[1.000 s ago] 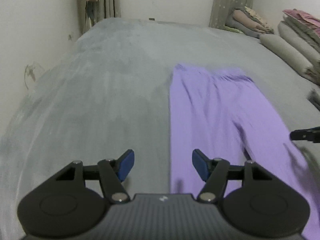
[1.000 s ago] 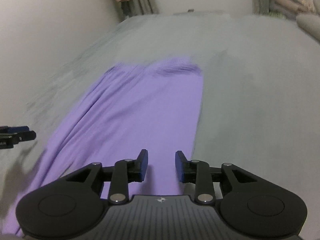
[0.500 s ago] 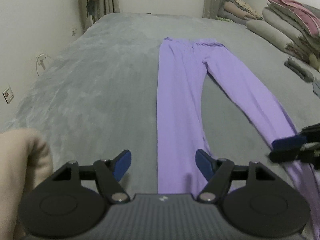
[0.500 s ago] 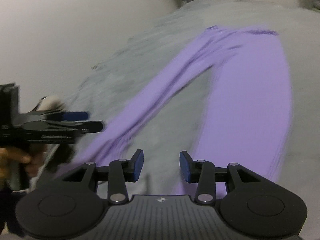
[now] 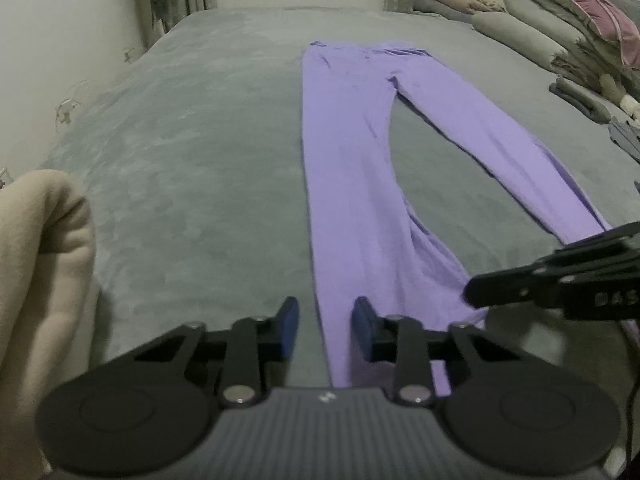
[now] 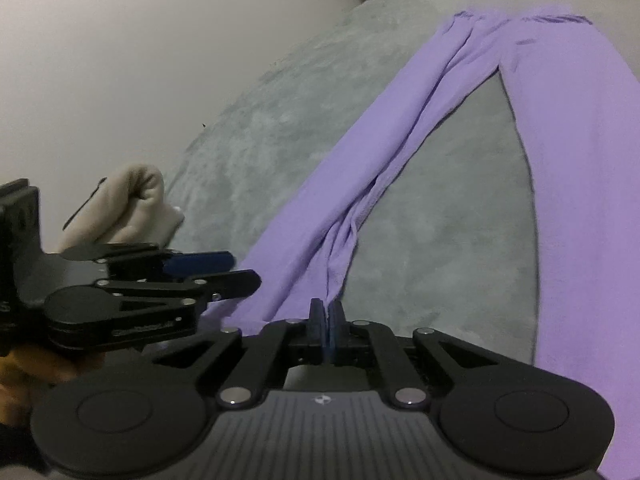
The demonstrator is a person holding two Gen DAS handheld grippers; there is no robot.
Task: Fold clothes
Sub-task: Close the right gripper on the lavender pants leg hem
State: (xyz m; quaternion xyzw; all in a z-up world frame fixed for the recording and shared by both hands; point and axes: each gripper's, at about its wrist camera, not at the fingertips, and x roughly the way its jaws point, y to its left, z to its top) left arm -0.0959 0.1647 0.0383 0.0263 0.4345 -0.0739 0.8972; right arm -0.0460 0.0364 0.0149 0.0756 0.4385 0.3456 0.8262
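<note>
The purple leggings (image 5: 352, 168) lie flat on the grey bedspread (image 5: 192, 152), waistband far, legs spread. The right gripper (image 6: 325, 322) is clamped on the inner edge of one leg's cuff. The left gripper (image 5: 325, 326), jaws just narrowing, straddles that cuff's outer edge, seemingly not yet pinching. A beige sleeve (image 5: 44, 264) lies left of the leggings.

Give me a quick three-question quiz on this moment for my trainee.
1. True or false: the purple trousers lie folded in half on the grey bed.
2. The right gripper pinches: A) a pillow, B) a trouser leg, C) nothing?
3. What is piled along the bed's right edge, left wrist view?
Key: 1 false, spread flat, legs apart. 2 B; its jaws have just closed on it. 3 pillows and folded bedding.
</note>
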